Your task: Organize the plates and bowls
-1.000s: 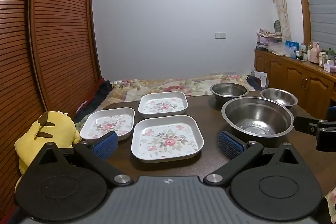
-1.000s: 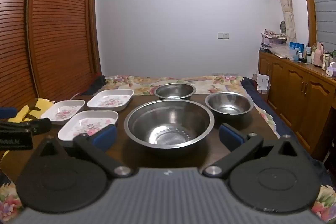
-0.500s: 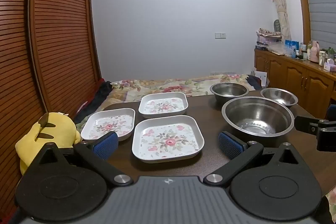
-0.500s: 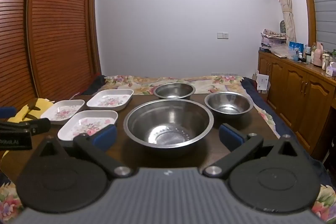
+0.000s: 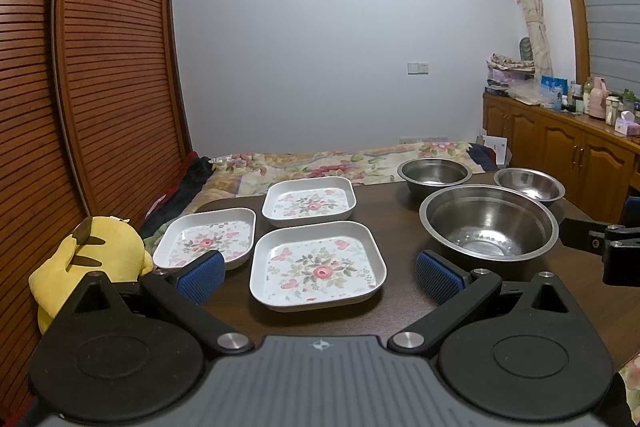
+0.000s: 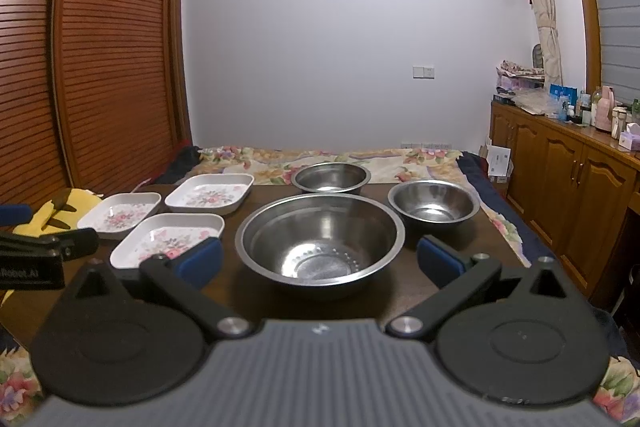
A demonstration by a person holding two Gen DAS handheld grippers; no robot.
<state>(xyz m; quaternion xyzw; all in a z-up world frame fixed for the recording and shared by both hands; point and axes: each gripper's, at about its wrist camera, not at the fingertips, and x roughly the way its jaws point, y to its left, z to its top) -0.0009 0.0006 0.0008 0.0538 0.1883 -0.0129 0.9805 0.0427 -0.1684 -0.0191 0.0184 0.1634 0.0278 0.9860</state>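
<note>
Nothing is being lifted yet; both tools are hanging at the near edge of the dark wooden table (image 5: 400, 203), so I judge this as the opening step, with the sorting not yet begun. The left gripper (image 5: 318, 269) is facing the largest floral square plate (image 5: 318, 267), its blue pads spread wide apart and holding nothing. From that plate, a second floral plate (image 5: 206, 237) is sitting at about ten o'clock and a third floral plate (image 5: 309, 201) at twelve, all three near each other but none stacked.

The right gripper (image 6: 320, 259) is likewise gaping, empty, and looking straight into the large steel bowl (image 6: 320, 239). From that bowl, a straight-sided steel bowl (image 6: 330, 178) is resting at twelve o'clock and a small round steel bowl (image 6: 434, 203) at two, each apart from the others. A yellow plush toy (image 5: 94, 255) is slumping off the table's left side.

The next move, as I read it, is calling for one gripper to go forward and close over a rim: probably a smaller plate going onto the largest one, or a small bowl nesting inside the big one. The thin steel rims look slippery, so a square bite matters.
</note>
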